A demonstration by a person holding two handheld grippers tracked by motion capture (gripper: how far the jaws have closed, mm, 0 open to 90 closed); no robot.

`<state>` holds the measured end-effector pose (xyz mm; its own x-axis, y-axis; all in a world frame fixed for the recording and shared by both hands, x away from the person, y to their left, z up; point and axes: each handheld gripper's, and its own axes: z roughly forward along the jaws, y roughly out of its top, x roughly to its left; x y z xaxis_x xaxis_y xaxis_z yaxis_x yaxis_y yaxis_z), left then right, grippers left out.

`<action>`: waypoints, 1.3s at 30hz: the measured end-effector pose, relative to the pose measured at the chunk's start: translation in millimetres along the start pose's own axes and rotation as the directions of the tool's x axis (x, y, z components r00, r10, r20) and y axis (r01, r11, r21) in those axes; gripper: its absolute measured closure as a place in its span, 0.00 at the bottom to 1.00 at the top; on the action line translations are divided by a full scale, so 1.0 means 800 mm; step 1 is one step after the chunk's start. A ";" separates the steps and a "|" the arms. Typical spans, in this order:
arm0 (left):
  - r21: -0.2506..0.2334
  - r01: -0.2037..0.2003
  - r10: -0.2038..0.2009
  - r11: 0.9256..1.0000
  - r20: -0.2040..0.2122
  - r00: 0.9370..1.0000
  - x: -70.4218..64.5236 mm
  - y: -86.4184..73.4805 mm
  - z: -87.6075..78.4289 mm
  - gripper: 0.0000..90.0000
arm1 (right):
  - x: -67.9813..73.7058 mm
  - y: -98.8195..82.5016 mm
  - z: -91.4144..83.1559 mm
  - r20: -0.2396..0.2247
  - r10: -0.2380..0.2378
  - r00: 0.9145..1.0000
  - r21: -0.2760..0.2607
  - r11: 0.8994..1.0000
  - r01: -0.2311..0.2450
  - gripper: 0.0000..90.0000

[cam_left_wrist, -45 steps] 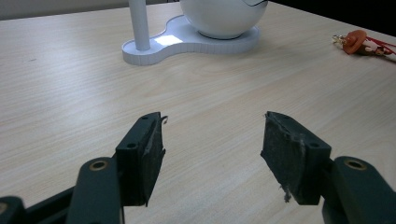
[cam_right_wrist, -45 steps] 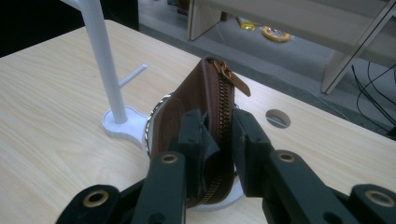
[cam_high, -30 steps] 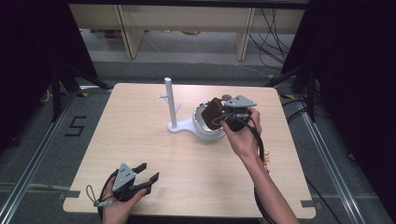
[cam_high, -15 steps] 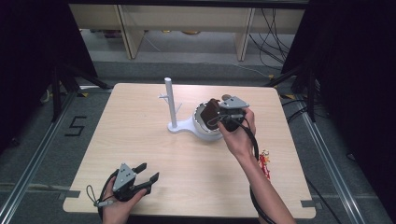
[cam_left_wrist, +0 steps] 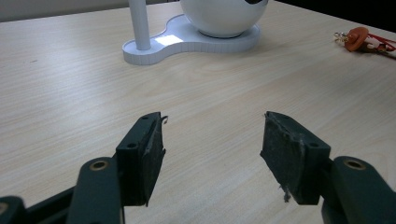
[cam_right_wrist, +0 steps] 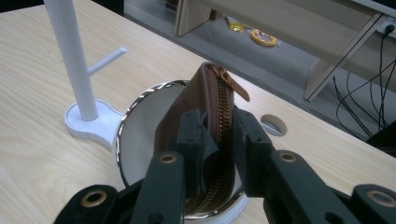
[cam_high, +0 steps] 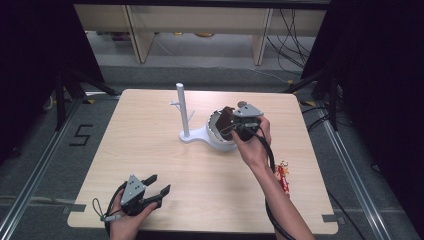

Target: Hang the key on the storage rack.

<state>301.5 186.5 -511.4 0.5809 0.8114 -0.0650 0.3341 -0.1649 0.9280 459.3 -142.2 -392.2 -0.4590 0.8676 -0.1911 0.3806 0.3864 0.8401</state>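
The right gripper [cam_right_wrist: 217,140] squeezes a brown zip pouch [cam_right_wrist: 205,107] over the white bowl [cam_right_wrist: 135,135], mid-frame. The left gripper [cam_high: 152,189] sits open, lower left.

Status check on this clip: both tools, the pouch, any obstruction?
Left tool open, idle near table edge. Right tool shut on brown zip pouch, over white bowl. Stand post beside the bowl, apart.

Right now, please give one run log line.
right gripper: shut on brown zip pouch over white bowl | left gripper: open, nothing between | keys: on table
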 end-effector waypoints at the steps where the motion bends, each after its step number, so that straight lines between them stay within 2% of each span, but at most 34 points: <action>1: 0.000 -0.002 0.002 1.000 0.000 1.000 0.000 0.000 0.000 0.42 | -0.001 -0.002 0.003 0.005 -0.003 1.000 -0.013 1.000 0.003 0.83; 6: 0.002 -0.002 0.002 1.000 0.001 1.000 -0.001 0.000 0.000 0.42 | -0.001 -0.004 0.007 0.013 0.002 1.000 -0.015 1.000 -0.002 0.83; 11: 0.002 -0.004 0.004 1.000 0.002 1.000 -0.001 0.000 0.000 0.42 | -0.003 -0.005 0.007 0.001 -0.017 1.000 -0.015 1.000 0.017 0.83; 12: 0.004 -0.004 0.004 1.000 0.000 1.000 -0.001 0.000 0.000 0.42 | -0.004 -0.005 0.007 0.010 -0.041 0.999 -0.028 0.999 0.042 0.83; 13: 0.004 -0.006 0.006 1.000 0.000 1.000 -0.001 0.000 -0.001 0.42 | -0.002 -0.006 0.006 0.006 -0.008 1.000 -0.022 1.000 0.008 0.83; 16: 0.005 -0.006 0.006 1.000 -0.001 1.000 -0.001 0.000 -0.001 0.42 | -0.002 -0.006 0.005 0.006 -0.023 1.000 -0.017 1.000 0.023 0.82; 18: 0.004 -0.002 0.002 1.000 0.002 1.000 -0.001 -0.001 0.000 0.42 | 0.000 -0.007 0.005 0.004 -0.013 1.000 -0.020 1.000 0.013 0.82; 20: 0.003 -0.002 0.002 1.000 0.003 1.000 -0.001 -0.001 0.000 0.42 | -0.001 -0.007 0.006 0.005 -0.021 1.000 -0.026 0.999 0.021 0.80; 21: 0.003 -0.002 0.002 1.000 0.003 1.000 -0.001 -0.001 0.001 0.42 | -0.003 -0.007 0.007 0.016 -0.049 0.999 -0.039 0.998 0.050 0.80; 22: 0.003 -0.002 0.002 1.000 0.003 1.000 -0.001 -0.001 0.001 0.42 | -0.003 -0.007 0.007 0.016 -0.049 0.999 -0.039 0.998 0.050 0.80; 23: -0.001 0.003 -0.003 1.000 0.005 1.000 -0.002 -0.001 0.001 0.42 | -0.002 -0.008 0.008 0.001 -0.032 0.999 -0.018 0.999 0.032 0.78; 24: -0.001 0.003 -0.003 1.000 0.005 1.000 -0.002 -0.001 0.001 0.42 | -0.005 -0.009 0.008 -0.002 -0.052 0.999 -0.006 0.999 0.052 0.78; 28: -0.008 0.002 -0.002 1.000 0.010 1.000 -0.002 -0.001 0.002 0.42 | -0.004 -0.017 0.017 -0.023 -0.052 0.998 0.023 0.998 0.053 0.76; 29: 0.005 -0.003 0.003 1.000 0.002 1.000 -0.001 -0.001 0.000 0.42 | -0.003 -0.022 0.022 -0.034 -0.064 0.997 0.050 0.997 0.066 0.75; 33: 0.004 -0.003 0.003 1.000 0.002 1.000 0.000 -0.001 0.000 0.42 | -0.002 -0.027 0.027 -0.028 -0.063 0.998 0.052 0.997 0.065 0.62; 34: 0.004 -0.003 0.003 1.000 0.002 1.000 0.000 -0.001 0.000 0.42 | -0.002 -0.027 0.027 -0.028 -0.063 0.998 0.052 0.997 0.065 0.62; 37: -0.006 0.006 -0.006 1.000 0.008 1.000 0.000 -0.002 0.001 0.41 | -0.006 -0.026 0.023 -0.026 -0.038 0.999 0.062 0.997 0.039 0.54; 38: -0.006 0.006 -0.006 1.000 0.008 1.000 0.000 -0.002 0.001 0.41 | -0.007 -0.026 0.019 -0.040 -0.014 0.999 0.059 0.998 0.016 0.52; 39: 0.003 0.007 -0.007 1.000 0.001 1.000 0.000 -0.001 0.000 0.40 | -0.010 -0.026 0.017 -0.038 -0.019 0.999 0.039 0.999 0.020 0.50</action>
<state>301.2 186.3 -512.1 0.5794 0.8119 -0.0717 0.3399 -0.1608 0.9266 465.9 -152.8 -415.5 -0.4960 0.8479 -0.1873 0.4021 0.4155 0.8159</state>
